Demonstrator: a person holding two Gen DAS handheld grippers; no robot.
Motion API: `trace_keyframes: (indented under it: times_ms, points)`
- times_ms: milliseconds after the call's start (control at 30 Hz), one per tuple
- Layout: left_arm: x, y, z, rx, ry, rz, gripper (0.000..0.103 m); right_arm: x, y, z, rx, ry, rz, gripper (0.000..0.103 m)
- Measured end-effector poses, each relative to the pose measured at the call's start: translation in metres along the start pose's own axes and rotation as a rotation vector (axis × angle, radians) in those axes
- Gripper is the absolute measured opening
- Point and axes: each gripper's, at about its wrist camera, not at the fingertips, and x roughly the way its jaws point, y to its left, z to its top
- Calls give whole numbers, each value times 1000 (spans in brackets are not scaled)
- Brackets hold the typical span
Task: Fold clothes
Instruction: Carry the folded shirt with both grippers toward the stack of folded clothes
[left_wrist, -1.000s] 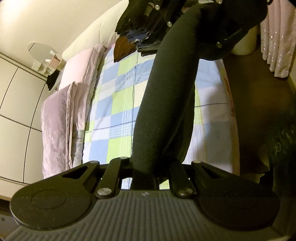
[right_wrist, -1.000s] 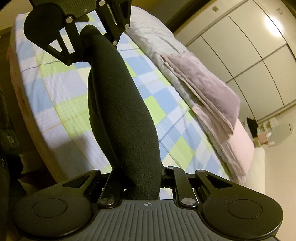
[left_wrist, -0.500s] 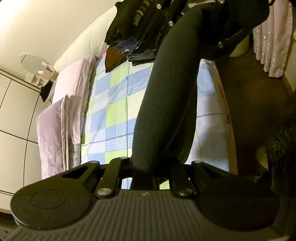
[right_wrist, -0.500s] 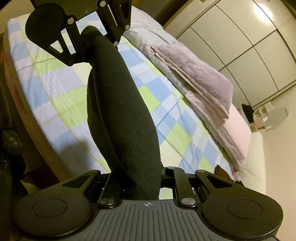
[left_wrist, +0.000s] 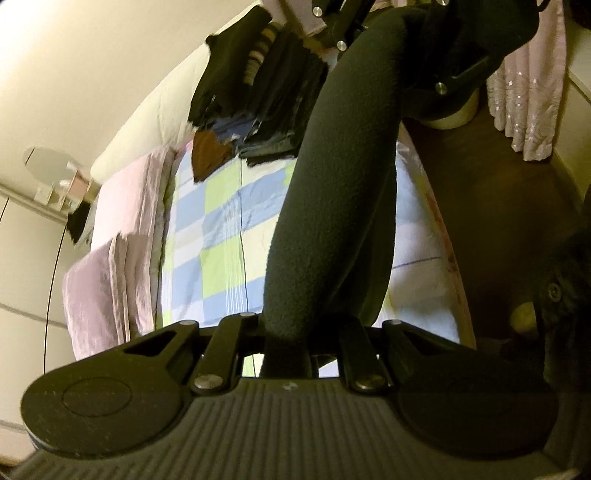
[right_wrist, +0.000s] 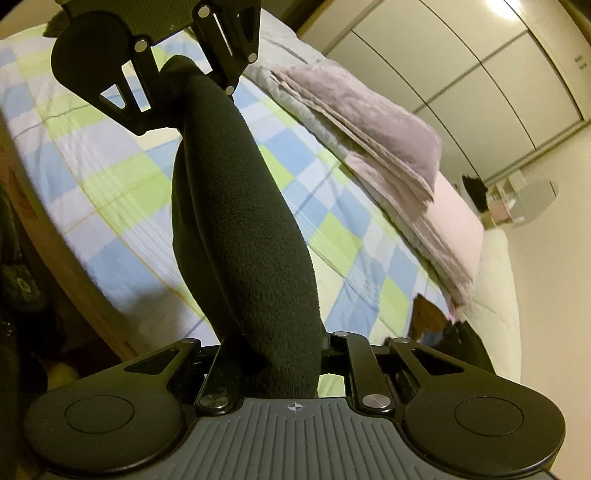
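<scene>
- Your left gripper (left_wrist: 286, 354) is clamped on one end of the black fleece garment (left_wrist: 332, 206), which runs from 6 o'clock up toward 1 o'clock in the left wrist view.
- Your right gripper (right_wrist: 284, 373) pinches the other end, and the garment (right_wrist: 240, 236) stretches from 6 o'clock to 11 o'clock in its view.
- The cloth hangs in the air between the two grippers, above the checked bedsheet (left_wrist: 218, 229).
- A pile of dark clothes (left_wrist: 258, 99) lies on the bed at 12 o'clock in the left view.
- Folded pink bedding (right_wrist: 380, 147) lies along the bed's far side at 2 o'clock in the right view.
- A pink curtain (left_wrist: 528, 85) hangs at 2 o'clock, left view.
</scene>
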Motion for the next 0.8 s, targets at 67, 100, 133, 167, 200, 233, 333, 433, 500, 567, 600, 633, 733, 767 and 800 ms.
trace_keyframes:
  times_ms: [67,100,133,167,200,233,333,433,500,567,600,633,733,767,800]
  points:
    - [6,5,1,17,-23,-8,12,2,-3,-1,19,21,-14,14]
    - [10,8,2,23,-35,-12,12,4,-5,-1,29,32,-20,14]
    - [12,11,2,26,-46,-16,12,5,-7,0,36,42,-26,14]
    - [15,14,1,29,-58,-20,12,6,-9,1,40,51,-32,14]
    - [18,18,1,33,-71,-24,12,8,-11,2,43,59,-38,14]
    - [21,22,0,39,-81,-28,12,9,-13,4,46,67,-44,14]
    - [29,32,-3,58,-110,-38,12,15,-21,9,59,91,-61,14]
    - [35,44,-3,71,-144,-53,12,19,-27,14,75,113,-72,14]
    - [38,51,0,79,-163,-61,12,20,-30,17,85,128,-79,14]
    - [42,59,5,85,-184,-70,12,20,-35,17,94,140,-83,14]
    - [44,62,8,88,-192,-73,12,20,-38,16,98,146,-85,14]
    - [46,65,13,91,-201,-74,12,20,-42,16,102,152,-87,14]
    - [53,74,30,96,-224,-75,12,21,-55,10,112,163,-93,14]
    - [56,77,37,98,-229,-73,12,20,-61,7,114,165,-99,14]
    - [59,80,44,100,-234,-71,12,20,-67,3,117,165,-103,14]
